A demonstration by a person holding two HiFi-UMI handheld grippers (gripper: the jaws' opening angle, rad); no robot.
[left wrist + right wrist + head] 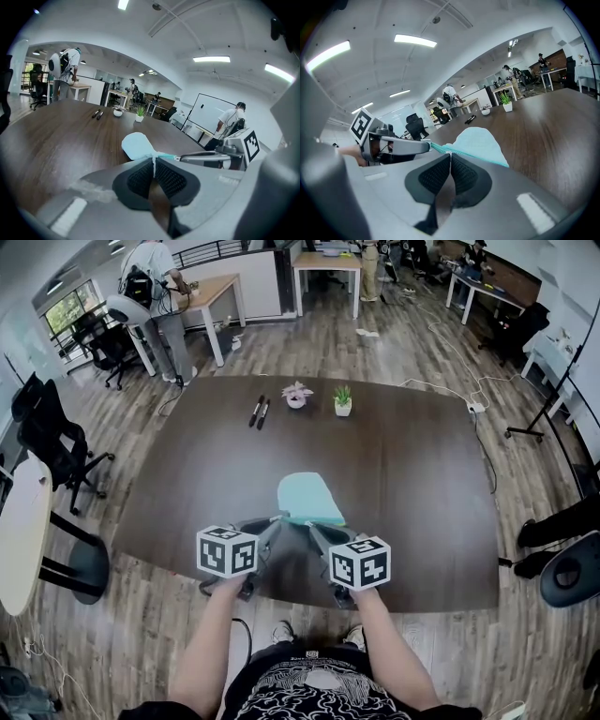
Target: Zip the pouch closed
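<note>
A light blue pouch (309,497) lies flat on the dark brown table (412,474), just ahead of both grippers. Its teal zipper edge (464,152) faces me. My left gripper (279,519) is shut on the near left end of the pouch; a thin strip of fabric (153,161) shows between its pads. My right gripper (315,527) is shut on the zipper edge close beside it, and I cannot tell whether it has the pull tab. In the left gripper view the pouch (137,144) lies beyond the jaws and the right gripper's fingers (206,158) come in from the right.
Two black markers (260,412), a small pink flower pot (296,396) and a green plant in a white pot (343,401) stand at the table's far side. Black chairs (47,442) and a pale round table (23,531) are on the left. A person (155,296) stands far back.
</note>
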